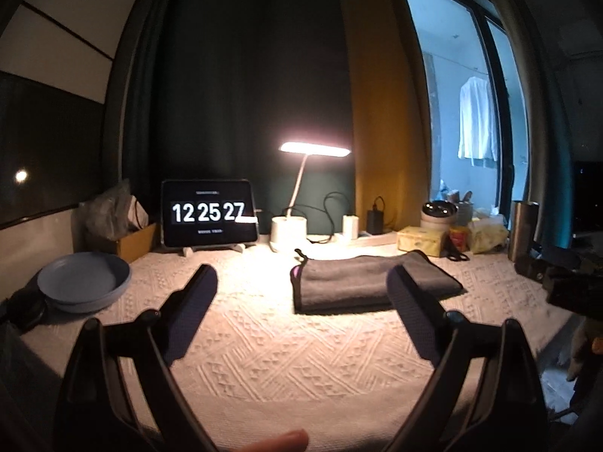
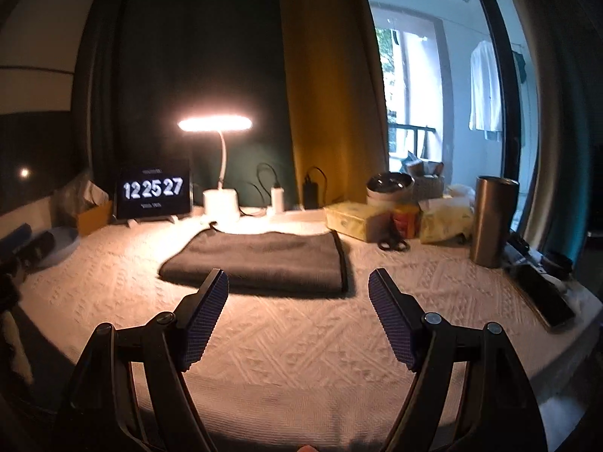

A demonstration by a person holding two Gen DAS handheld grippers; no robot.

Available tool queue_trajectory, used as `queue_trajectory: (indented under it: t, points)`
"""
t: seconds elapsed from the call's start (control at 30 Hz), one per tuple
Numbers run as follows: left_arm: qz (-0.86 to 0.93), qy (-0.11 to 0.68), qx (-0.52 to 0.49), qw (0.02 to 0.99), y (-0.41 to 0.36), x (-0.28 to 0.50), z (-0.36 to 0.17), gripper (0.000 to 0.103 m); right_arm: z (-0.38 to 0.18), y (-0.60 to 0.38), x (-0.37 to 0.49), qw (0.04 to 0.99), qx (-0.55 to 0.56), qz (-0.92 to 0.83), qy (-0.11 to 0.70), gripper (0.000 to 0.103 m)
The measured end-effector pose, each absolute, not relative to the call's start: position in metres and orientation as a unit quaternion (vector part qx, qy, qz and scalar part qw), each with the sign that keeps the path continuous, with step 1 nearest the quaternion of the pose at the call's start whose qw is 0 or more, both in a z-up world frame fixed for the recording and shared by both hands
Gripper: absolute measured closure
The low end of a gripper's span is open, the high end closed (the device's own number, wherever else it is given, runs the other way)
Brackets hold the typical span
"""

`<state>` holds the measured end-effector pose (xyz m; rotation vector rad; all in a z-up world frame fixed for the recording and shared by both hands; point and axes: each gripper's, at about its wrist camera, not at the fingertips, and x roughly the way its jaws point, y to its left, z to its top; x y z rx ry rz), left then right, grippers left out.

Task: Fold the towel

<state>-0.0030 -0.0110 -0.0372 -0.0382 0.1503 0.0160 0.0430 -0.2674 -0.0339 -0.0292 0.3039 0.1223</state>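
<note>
**Towel already lying in a folded stack, both grippers clear of it**

Grey towel (image 2: 260, 263) sits in the middle of the right wrist view, just below the lit desk lamp (image 2: 215, 124), as a compact rectangle several layers thick; its stacked edges show along the right side and along the near edge. In the left wrist view the same towel (image 1: 361, 278) lies right of centre, its layered end with a small hanging loop turned toward the left of the frame. It rests flat on the white patterned table cover (image 2: 301, 358) and looks squared up, with no loose corner sticking out.

The right gripper (image 2: 298, 310) fills the lower half of its frame with its jaws spread wide and nothing between them, its tips near the towel's front edge but apart from it. The left gripper (image 1: 301, 312) is likewise spread wide and empty; its right-hand finger overlaps the towel in the picture, though whether it touches cannot be told.

By the look of it, the folding is largely or wholly done. Whether one more fold is intended cannot be judged; what may remain is a final halving or simply drawing back. The tablet clock (image 2: 152, 188), left of the lamp, reads 12 25 27.
</note>
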Motion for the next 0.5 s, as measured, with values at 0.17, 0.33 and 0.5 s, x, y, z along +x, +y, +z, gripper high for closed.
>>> queue_trajectory:
  t: [0.17,0.33,0.5]
  points:
    - [0.01,0.087,-0.026,0.996,-0.01,0.0048,-0.0399,0.011,-0.0318,-0.2779,0.0454,0.989,-0.006,0.038,0.146,0.023]
    - [0.007,0.086,-0.022,0.996,-0.0139,0.0053,-0.0401,0.011,-0.0345,-0.2779,0.0457,0.988,-0.011,0.041,0.149,0.023]
    - [0.002,0.086,-0.017,0.996,-0.0177,0.0071,-0.0392,0.011,-0.0367,-0.276,0.048,0.986,-0.016,0.052,0.157,0.023]
